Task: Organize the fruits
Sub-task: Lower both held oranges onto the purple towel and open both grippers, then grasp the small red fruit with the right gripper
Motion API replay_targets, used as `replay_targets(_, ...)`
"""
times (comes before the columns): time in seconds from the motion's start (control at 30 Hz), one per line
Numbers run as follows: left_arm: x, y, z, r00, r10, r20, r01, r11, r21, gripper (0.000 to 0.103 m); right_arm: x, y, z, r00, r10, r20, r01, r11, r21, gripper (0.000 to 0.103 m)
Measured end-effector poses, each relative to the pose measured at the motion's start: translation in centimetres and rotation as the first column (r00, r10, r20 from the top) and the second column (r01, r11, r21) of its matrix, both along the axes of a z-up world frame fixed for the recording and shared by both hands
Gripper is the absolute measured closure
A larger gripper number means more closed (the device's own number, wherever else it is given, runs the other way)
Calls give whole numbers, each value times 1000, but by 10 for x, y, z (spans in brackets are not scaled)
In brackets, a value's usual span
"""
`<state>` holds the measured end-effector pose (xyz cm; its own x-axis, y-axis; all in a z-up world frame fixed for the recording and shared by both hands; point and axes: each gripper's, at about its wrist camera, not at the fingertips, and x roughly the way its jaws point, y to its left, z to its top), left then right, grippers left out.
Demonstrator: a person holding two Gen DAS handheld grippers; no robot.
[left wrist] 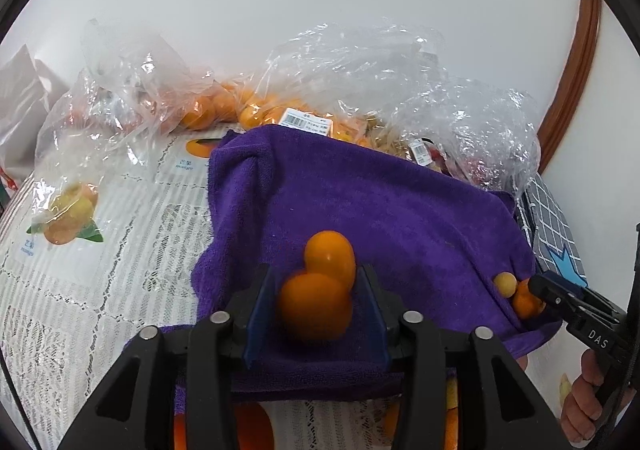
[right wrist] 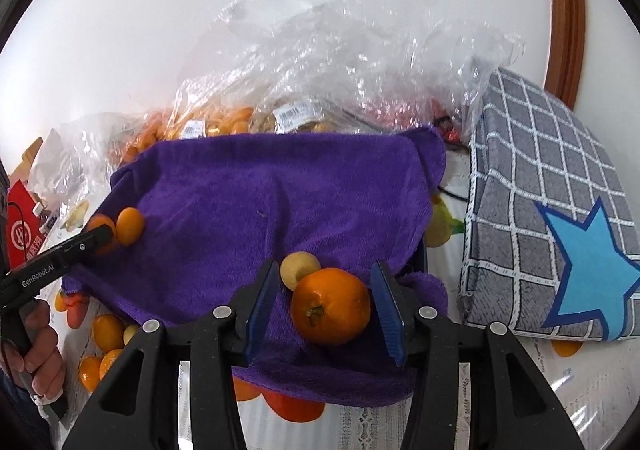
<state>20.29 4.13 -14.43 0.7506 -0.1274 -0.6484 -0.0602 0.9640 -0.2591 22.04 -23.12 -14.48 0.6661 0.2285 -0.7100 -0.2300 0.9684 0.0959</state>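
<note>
The left tongs (left wrist: 316, 306) stand parted over the purple towel (left wrist: 360, 202), with an orange fruit (left wrist: 314, 308) lying between the blue pads; a gap shows on either side of it, so they are released, not gripping. A second orange fruit (left wrist: 330, 256) lies just beyond the tips, touching the first. The right tongs (right wrist: 324, 306) are likewise released: a stemmed mandarin (right wrist: 330, 306) sits between their pads, clear of the left pad, though whether it grazes the right one I cannot tell. A small pale yellow fruit (right wrist: 300, 270) rests just ahead of the tips, touching the mandarin.

No earlier frame is on hand, so the step reads, as a judgement, as either setting fruit down on the towel or getting ready to pick it up. To do it well, each pair should stay centred on its own fruit, pads square to the widest part, and lift or back away straight along its own line so the neighbouring fruit is not nudged. The towel is soft and rumpled, so round fruit may roll toward the dips. More fruit waits in the clear plastic bags (left wrist: 352, 66) beyond both tongs, at the far side of the surface (left wrist: 100, 290), and a checked cushion (right wrist: 552, 202) lies off to the right of the right tongs.
</note>
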Motion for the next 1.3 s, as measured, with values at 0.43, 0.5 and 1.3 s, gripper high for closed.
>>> replay_targets(0.43, -6, 2, 6, 999, 6, 45, -5, 1000, -9, 49, -29, 21, 15, 995, 25, 98, -25, 1000, -4, 55)
replay_targets(0.5, -9, 2, 7, 998, 8, 60, -8, 1000, -2, 49, -36, 22, 19, 994, 11, 106, -12, 1000, 4, 55)
replay_targets(1.3, -72, 26, 29, 987, 18, 158, -24, 999, 42, 45, -150, 59, -24, 975, 145, -166, -126, 985, 120, 72)
